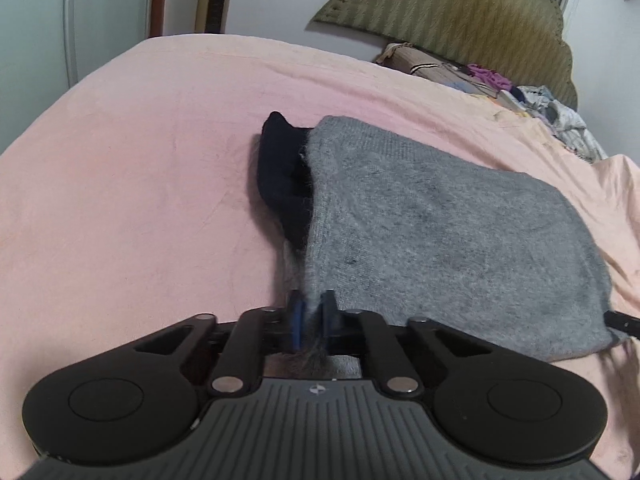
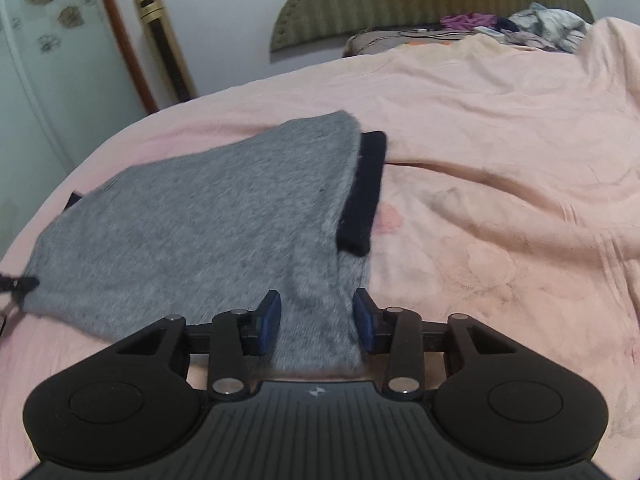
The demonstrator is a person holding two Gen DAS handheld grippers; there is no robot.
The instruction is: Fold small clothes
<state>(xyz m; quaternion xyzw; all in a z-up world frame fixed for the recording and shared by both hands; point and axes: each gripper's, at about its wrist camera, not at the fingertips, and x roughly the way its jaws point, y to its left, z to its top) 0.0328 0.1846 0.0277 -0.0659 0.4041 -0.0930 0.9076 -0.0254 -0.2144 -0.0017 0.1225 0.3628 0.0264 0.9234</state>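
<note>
A grey fuzzy knit garment [image 1: 440, 224] with a black cuff [image 1: 280, 172] lies on the pink bed sheet [image 1: 120, 200]. My left gripper [image 1: 312, 308] is shut on the garment's near left corner. In the right wrist view the same garment [image 2: 200, 224] spreads to the left, its black cuff [image 2: 366, 188] on the right side. My right gripper [image 2: 316, 312] is open, its blue pads astride the garment's near right corner, with cloth between the fingers. The tip of the other gripper shows at the garment's edge in each view.
The pink sheet [image 2: 500, 160] is wrinkled to the right. A pile of clothes [image 1: 560, 112] and a pillow lie at the olive padded headboard [image 1: 460, 12]. A golden column [image 2: 164, 40] and a wardrobe stand by the wall.
</note>
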